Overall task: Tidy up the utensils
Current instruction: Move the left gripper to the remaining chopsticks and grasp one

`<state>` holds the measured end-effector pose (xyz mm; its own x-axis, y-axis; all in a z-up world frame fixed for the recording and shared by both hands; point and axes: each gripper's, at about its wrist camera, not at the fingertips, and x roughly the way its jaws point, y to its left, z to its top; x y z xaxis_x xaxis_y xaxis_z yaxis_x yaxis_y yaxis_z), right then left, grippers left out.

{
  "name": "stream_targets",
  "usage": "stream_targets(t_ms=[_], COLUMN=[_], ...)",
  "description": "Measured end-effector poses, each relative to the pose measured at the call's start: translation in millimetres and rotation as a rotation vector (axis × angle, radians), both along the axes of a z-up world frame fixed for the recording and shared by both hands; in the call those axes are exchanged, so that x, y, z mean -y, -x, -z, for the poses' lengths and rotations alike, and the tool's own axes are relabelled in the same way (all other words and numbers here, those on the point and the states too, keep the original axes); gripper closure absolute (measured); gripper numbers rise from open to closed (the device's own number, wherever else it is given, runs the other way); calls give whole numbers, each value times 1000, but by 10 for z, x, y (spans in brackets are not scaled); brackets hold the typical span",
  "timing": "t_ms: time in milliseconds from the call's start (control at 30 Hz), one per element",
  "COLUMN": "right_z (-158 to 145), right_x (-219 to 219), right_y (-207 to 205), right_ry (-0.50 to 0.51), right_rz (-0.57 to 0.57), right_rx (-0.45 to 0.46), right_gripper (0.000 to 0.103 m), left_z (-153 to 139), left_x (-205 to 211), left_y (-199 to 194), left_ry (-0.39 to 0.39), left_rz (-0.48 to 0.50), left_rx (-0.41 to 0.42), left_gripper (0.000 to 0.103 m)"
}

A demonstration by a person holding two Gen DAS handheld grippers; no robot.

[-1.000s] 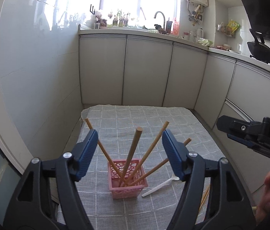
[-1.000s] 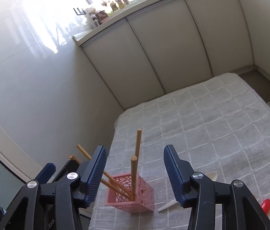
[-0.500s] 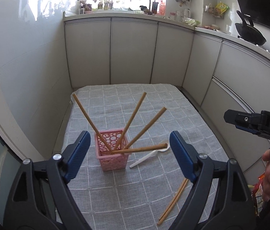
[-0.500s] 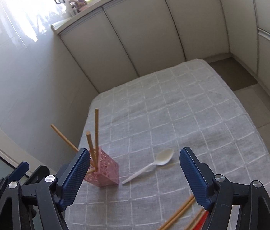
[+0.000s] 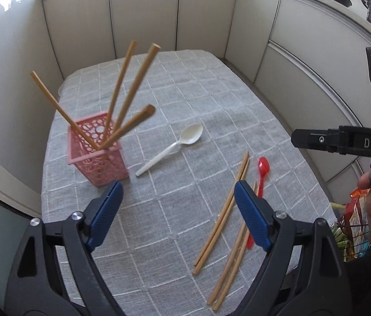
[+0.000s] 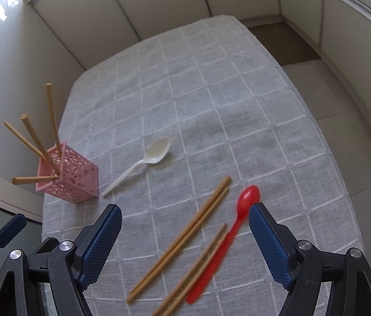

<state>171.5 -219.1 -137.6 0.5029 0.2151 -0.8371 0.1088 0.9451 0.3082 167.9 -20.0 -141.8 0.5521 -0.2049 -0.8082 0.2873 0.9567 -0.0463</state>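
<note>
A pink perforated basket [image 5: 98, 155] [image 6: 69, 176] stands at the table's left edge with several wooden chopsticks [image 5: 122, 92] [image 6: 36, 142] leaning in it. A white plastic spoon [image 5: 172, 148] [image 6: 143, 162] lies right of it. Two pairs of loose chopsticks [image 5: 223, 213] [image 6: 182, 237] and a red plastic spoon [image 5: 262, 173] [image 6: 238, 218] lie nearer me. My left gripper [image 5: 177, 210] is open and empty above the cloth. My right gripper [image 6: 185, 237] is open and empty over the loose chopsticks; it shows at the right of the left wrist view [image 5: 343, 139].
The table wears a grey checked cloth [image 5: 185, 87] [image 6: 225, 92]. Cream cabinet fronts [image 5: 143, 13] ring the far and right sides; a tiled wall [image 6: 1, 79] is at the left. A bag of packets [image 5: 354, 223] sits at the right.
Both grippers have pulled back and tipped down from the basket. The loose chopsticks and red spoon have come into view. Both stay open.
</note>
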Motion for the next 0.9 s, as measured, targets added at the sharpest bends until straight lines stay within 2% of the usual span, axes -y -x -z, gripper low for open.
stream_targets(t_ms=[267, 500, 567, 633, 733, 800, 900], right_z=[346, 562, 622, 677, 760, 812, 874], right_x=[261, 406, 438, 468, 534, 595, 686], right_y=[-48, -81, -91, -101, -112, -124, -142], right_ry=[16, 27, 28, 31, 39, 33, 16], right_rz=[37, 55, 55, 57, 67, 77, 94], right_rx=[-135, -208, -226, -242, -265, -280, -300], right_gripper=[19, 19, 19, 19, 19, 19, 19], left_z=[368, 660, 752, 841, 951, 990, 1037], left_x=[238, 469, 557, 653, 829, 960, 1145], left_y=[-231, -556, -657, -753, -846, -882, -906], left_ry=[15, 48, 50, 59, 83, 93, 55], left_rz=[16, 14, 23, 40, 79, 106, 139], left_rx=[-167, -269, -292, -318, -347, -355, -333], left_gripper=[17, 20, 31, 50, 70, 77, 84])
